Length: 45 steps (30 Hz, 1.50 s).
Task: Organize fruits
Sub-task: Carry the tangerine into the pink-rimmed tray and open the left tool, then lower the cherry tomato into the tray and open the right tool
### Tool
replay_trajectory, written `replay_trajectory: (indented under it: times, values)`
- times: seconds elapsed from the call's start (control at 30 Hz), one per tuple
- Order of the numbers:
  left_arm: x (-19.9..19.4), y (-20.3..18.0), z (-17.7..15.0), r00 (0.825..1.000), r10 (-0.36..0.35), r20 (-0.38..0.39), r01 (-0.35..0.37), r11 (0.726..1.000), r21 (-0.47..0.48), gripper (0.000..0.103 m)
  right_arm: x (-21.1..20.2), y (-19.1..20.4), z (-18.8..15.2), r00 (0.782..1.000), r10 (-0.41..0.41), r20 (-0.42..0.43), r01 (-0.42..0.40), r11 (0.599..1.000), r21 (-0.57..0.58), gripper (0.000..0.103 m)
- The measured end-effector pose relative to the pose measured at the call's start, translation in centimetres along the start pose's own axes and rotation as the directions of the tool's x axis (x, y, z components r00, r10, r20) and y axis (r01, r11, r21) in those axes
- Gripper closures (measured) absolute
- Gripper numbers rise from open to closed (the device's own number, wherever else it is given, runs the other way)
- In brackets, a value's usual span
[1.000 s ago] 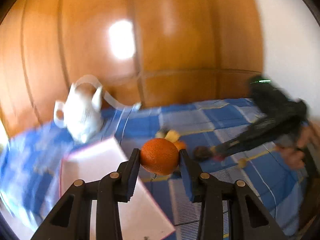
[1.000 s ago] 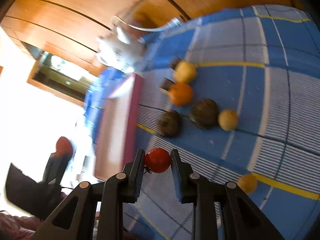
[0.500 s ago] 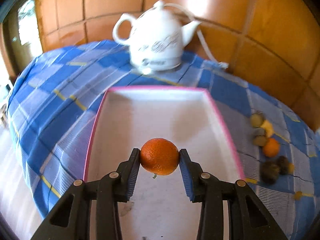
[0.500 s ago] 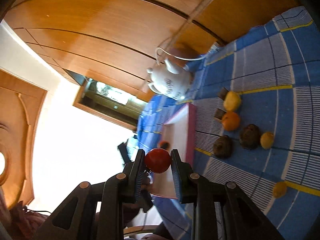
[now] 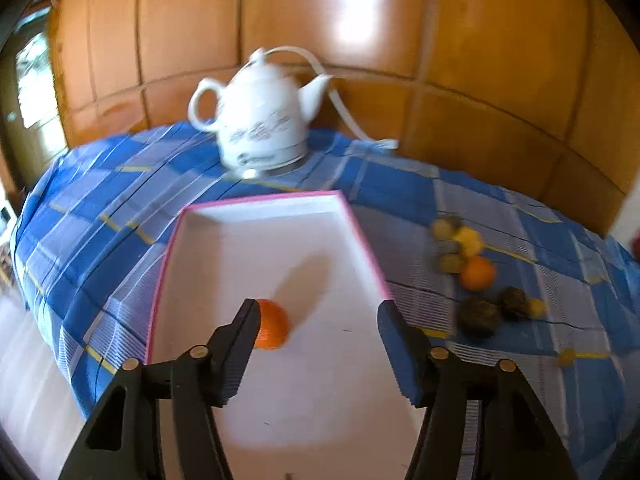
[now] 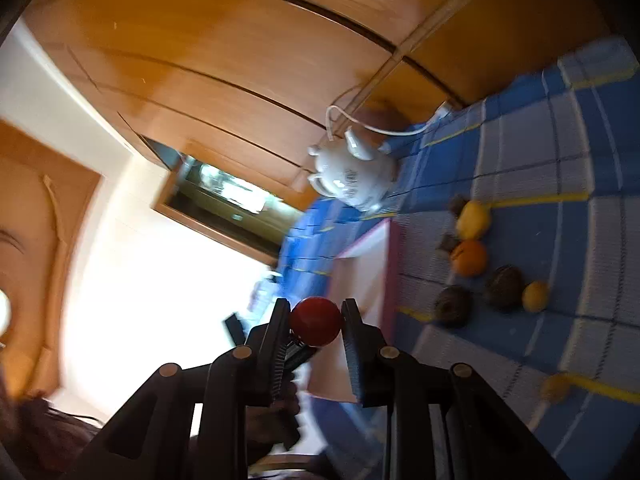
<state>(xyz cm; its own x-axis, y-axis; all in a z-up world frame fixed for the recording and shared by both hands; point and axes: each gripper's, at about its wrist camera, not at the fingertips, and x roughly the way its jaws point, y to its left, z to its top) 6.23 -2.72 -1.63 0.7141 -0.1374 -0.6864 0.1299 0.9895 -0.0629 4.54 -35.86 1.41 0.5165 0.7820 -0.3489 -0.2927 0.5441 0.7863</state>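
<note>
My left gripper [image 5: 318,312] hangs over the white tray with the pink rim [image 5: 260,199], and its jaws are opening with nothing pressed between them. An orange [image 5: 274,330] lies on the tray floor, partly hidden behind the left finger. My right gripper [image 6: 315,322] is shut on a small red fruit [image 6: 316,314], held in the air near the tray's [image 6: 390,264] front end. Loose on the blue checked cloth right of the tray are another orange [image 5: 477,274], a yellow fruit [image 5: 470,240] and dark brown fruits [image 5: 478,316].
A white teapot [image 5: 260,128] with a white cord stands beyond the tray against the wooden panel wall. In the right wrist view the loose fruits [image 6: 470,258] lie in a cluster, with one small yellow one [image 6: 556,388] apart nearer the table edge.
The left jaws have spread apart and the orange has left them and now lies on the tray. The right gripper has risen a little, still holding the red fruit.
</note>
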Motion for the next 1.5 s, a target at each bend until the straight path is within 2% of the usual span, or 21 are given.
replay_trajectory:
  times: [0.07,0.13,0.2,0.27,0.3,0.4,0.47,0.7,1.03,1.27,1.37,1.43,1.5]
  values:
    - [-0.6,-1.0,-0.2,1.0,-0.028,0.002,0.027,0.999,0.02,0.04,0.8,0.8,-0.4,0.989,-0.148,-0.013,0.146,0.986,-0.083,0.077]
    - [-1.3,-2.0,-0.4,0.999,-0.05,0.001,0.05,0.998,0.04,0.04,2.1,1.5,-1.1,0.961,-0.274,-0.035,0.265,0.949,-0.169,0.077]
    - [-1.8,-2.8,-0.8,0.998,-0.059,-0.006,0.06,0.997,0.055,0.04,3.8,2.0,-2.0,0.911,-0.409,-0.052,0.381,0.884,-0.27,0.077]
    - [-2.2,-3.3,-1.0,0.998,-0.062,-0.009,0.062,0.996,0.061,0.04,4.9,1.9,-2.7,0.878,-0.473,-0.07,0.429,0.844,-0.322,0.077]
    - [-2.4,-3.4,-1.1,0.998,-0.065,-0.009,0.065,0.996,0.062,0.04,5.6,2.0,-3.2,0.851,-0.519,-0.075,0.461,0.808,-0.366,0.077]
    - [-3.1,-3.6,-1.3,0.999,-0.053,-0.001,0.053,0.996,0.068,0.036,6.8,1.9,-4.1,0.807,-0.584,-0.084,0.499,0.752,-0.43,0.077]
    - [-3.5,-3.5,-1.6,0.999,-0.051,0.006,0.051,0.996,0.068,0.036,7.3,1.6,-4.2,0.787,-0.61,-0.09,0.516,0.732,-0.445,0.077]
    - [-4.1,-2.7,-2.4,0.999,-0.036,0.0,0.036,0.997,0.068,0.033,8.1,-0.3,-4.9,0.73,-0.674,-0.116,0.566,0.69,-0.451,0.077]
    - [-3.6,-0.9,-3.5,0.999,-0.017,-0.034,0.018,0.999,0.029,0.03,8.6,-2.2,-5.3,0.689,-0.708,-0.156,0.599,0.677,-0.427,0.077]
    - [-3.4,0.6,-3.8,0.999,-0.001,-0.044,0.001,1.0,-0.007,0.029,9.0,-2.2,-5.9,0.682,-0.71,-0.178,0.594,0.679,-0.431,0.077]
    - [-3.3,1.1,-3.9,0.999,0.005,-0.047,-0.006,1.0,-0.018,0.028,9.4,-1.6,-6.0,0.691,-0.698,-0.188,0.581,0.691,-0.43,0.077]
    - [-3.2,1.6,-4.0,0.999,0.011,-0.051,-0.012,0.999,-0.031,0.028,9.7,-0.6,-6.1,0.706,-0.682,-0.19,0.561,0.703,-0.436,0.077]
    - [-3.1,2.2,-4.1,0.998,0.016,-0.055,-0.019,0.999,-0.043,0.028,10.3,0.7,-6.2,0.734,-0.652,-0.192,0.531,0.726,-0.438,0.077]
